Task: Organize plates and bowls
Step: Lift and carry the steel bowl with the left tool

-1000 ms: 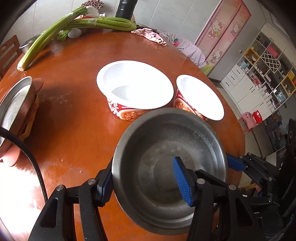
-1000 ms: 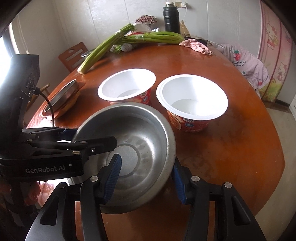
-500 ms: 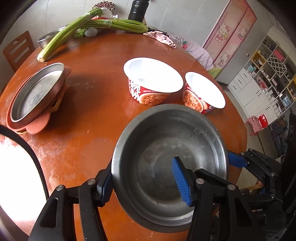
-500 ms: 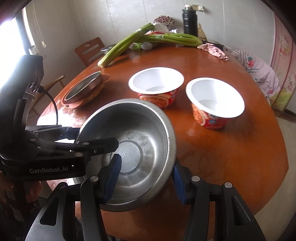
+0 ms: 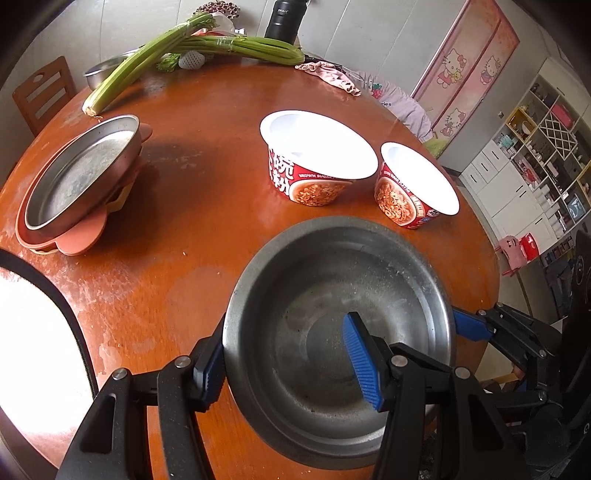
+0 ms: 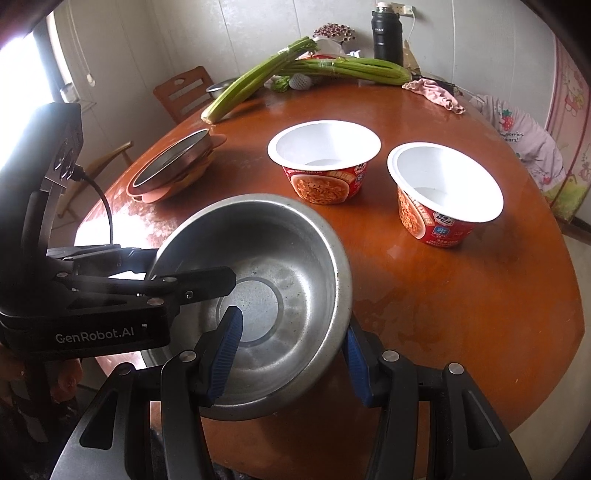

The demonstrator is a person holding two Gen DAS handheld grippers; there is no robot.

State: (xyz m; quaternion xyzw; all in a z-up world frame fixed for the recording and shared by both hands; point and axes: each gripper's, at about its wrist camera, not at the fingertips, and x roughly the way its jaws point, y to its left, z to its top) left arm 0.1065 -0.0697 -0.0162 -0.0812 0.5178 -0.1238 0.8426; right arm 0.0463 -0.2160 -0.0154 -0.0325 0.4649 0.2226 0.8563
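celery stalks (image 5: pixel 192 51), black flask (image 5: pixel 282 20), pink cloth (image 5: pixel 332 75) at far table (image 5: pixel 207 173) edge; wooden chair (image 5: pixel 42 94) beside.

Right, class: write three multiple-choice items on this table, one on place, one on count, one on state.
1. Where does the metal plate sit? A on stacked pinkish plates; B under the table; C on a chair.
2. How many red-and-white paper bowls stand on the table? A one; B two; C four.
3. The steel bowl is: A upside down; B full of soup; C empty, gripped by left gripper and right gripper.
Key: A, pinkish rims show beneath it; B, two stand side by side; C, each gripper straddles its wall.
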